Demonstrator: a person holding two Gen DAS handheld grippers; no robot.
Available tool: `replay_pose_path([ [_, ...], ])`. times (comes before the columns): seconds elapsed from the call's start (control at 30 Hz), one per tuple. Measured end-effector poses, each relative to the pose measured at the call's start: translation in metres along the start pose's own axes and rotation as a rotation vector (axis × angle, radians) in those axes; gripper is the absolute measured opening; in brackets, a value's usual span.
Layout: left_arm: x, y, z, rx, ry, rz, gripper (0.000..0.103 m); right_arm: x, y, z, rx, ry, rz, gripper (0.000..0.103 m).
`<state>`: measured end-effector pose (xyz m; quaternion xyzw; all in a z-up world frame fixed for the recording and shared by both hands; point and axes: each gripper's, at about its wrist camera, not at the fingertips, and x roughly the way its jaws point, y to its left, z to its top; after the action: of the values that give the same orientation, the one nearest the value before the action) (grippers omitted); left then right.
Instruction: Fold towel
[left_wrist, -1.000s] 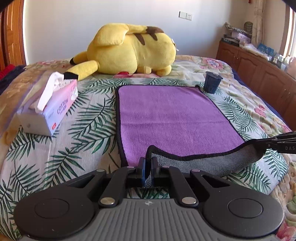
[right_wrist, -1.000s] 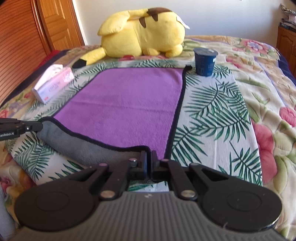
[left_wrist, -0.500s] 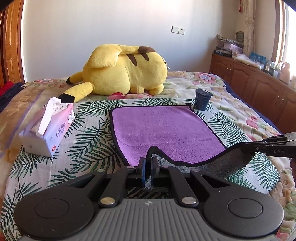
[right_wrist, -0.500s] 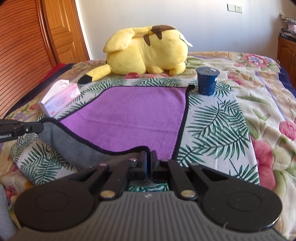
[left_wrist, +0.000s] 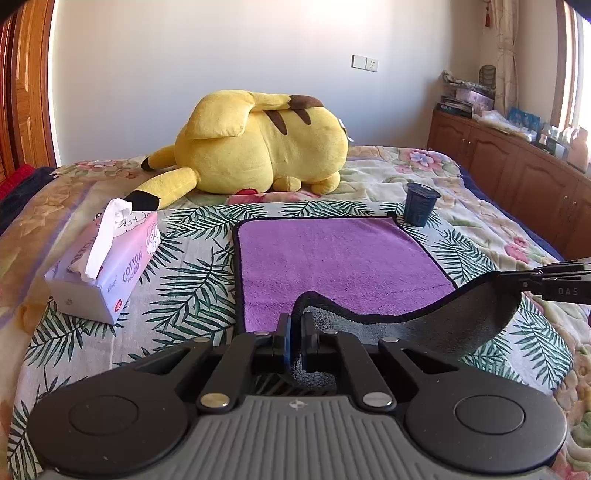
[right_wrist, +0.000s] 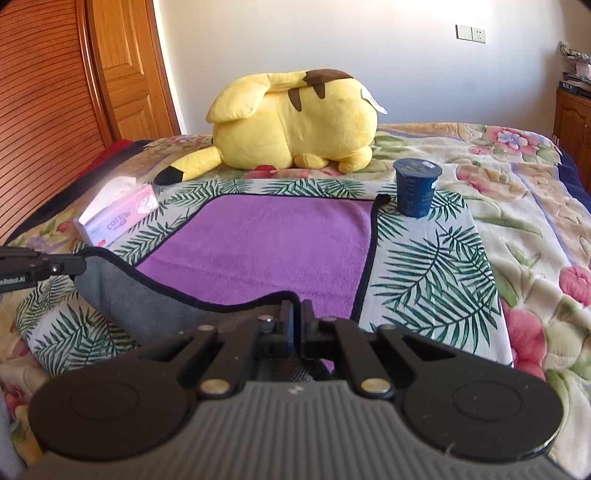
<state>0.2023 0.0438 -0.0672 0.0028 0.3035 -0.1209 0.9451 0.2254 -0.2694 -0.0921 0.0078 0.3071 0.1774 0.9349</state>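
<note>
A purple towel (left_wrist: 332, 262) with a black hem and grey underside lies on the bed; it also shows in the right wrist view (right_wrist: 266, 243). My left gripper (left_wrist: 295, 332) is shut on its near left corner. My right gripper (right_wrist: 295, 317) is shut on its near right corner. Both corners are lifted, so the near edge hangs between them with the grey underside (left_wrist: 443, 325) showing. The right gripper's fingers (left_wrist: 550, 280) show at the right edge of the left wrist view, and the left gripper's fingers (right_wrist: 40, 269) at the left edge of the right wrist view.
A big yellow plush toy (left_wrist: 258, 144) lies behind the towel. A tissue box (left_wrist: 107, 266) stands to the left. A dark blue cup (left_wrist: 419, 205) stands by the towel's far right corner. Wooden cabinets (left_wrist: 517, 177) run along the right, and a wooden door (right_wrist: 122, 74) is on the left.
Both grippers have risen with the towel's near corners, lifting the near edge higher off the bed. Both stay shut on the towel.
</note>
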Motion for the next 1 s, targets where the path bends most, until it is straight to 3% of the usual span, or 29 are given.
replay_pose_path([
  [1.0, 0.019, 0.006, 0.029, 0.042, -0.06, -0.013, 0.0, 0.014, -0.009, 0.025, -0.001, -0.081, 0.036, 0.004],
])
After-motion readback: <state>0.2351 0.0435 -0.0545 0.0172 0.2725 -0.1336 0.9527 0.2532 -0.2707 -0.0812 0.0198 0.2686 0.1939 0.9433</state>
